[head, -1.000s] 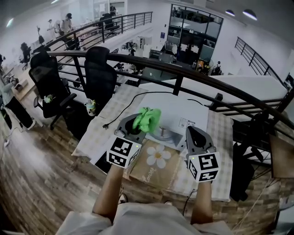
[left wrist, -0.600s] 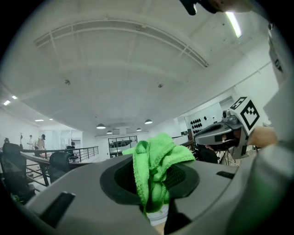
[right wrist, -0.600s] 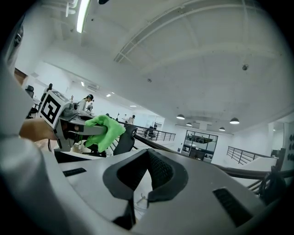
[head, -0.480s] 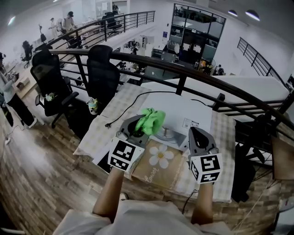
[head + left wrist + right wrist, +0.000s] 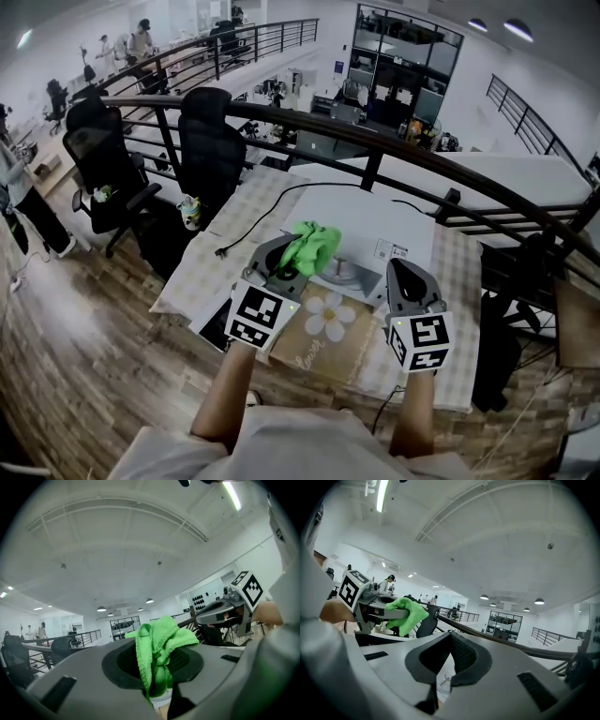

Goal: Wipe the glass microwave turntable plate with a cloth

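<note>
The left gripper (image 5: 294, 260) has drifted slightly right and toward the person since a second ago, carrying the green cloth (image 5: 314, 244) with it, while the right gripper (image 5: 400, 269) has hardly shifted. The left jaws are clamped on the cloth, which bunches up out of them. The right jaws are pressed together with nothing between them. Both grippers are raised over a table under a pale checked tablecloth (image 5: 246, 214). A large white board (image 5: 380, 225) lies on the tablecloth, and a brown mat with a white daisy (image 5: 328, 319) lies at the near edge between the two grippers. The glass turntable plate (image 5: 343, 275) shows only as a small round greyish shape on the white board, just beyond the cloth and apart from it. A black cable (image 5: 267, 214) trails off the table's left side. A dark curved railing (image 5: 375, 150) runs behind the table, with black office chairs (image 5: 208, 150) to the left on a wooden floor (image 5: 84, 319), and an open office spreads out below it.
</note>
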A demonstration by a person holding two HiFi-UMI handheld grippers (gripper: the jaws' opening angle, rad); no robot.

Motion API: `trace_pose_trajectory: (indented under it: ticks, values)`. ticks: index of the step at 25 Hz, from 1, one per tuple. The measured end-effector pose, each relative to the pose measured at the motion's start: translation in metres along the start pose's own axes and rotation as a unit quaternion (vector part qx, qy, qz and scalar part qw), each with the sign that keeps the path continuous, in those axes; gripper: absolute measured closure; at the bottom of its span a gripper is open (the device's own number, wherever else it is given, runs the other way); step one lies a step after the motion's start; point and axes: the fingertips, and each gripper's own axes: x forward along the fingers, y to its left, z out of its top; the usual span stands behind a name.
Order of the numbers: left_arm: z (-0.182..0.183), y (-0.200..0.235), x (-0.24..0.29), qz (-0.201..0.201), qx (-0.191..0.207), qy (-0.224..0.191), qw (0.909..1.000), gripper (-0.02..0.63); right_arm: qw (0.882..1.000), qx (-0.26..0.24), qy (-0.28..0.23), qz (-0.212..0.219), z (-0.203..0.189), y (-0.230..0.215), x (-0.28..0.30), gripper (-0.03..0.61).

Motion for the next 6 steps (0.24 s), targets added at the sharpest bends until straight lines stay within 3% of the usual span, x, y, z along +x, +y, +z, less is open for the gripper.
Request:
trace_pose_trajectory:
  ticks: [6]
  values:
    - [-0.0041,-0.0001,0.0014,-0.002,-0.005,0.002,1.0,0.489,1.0,0.0,0.002,0.0,-0.0043,-0.0004,0.001,0.566]
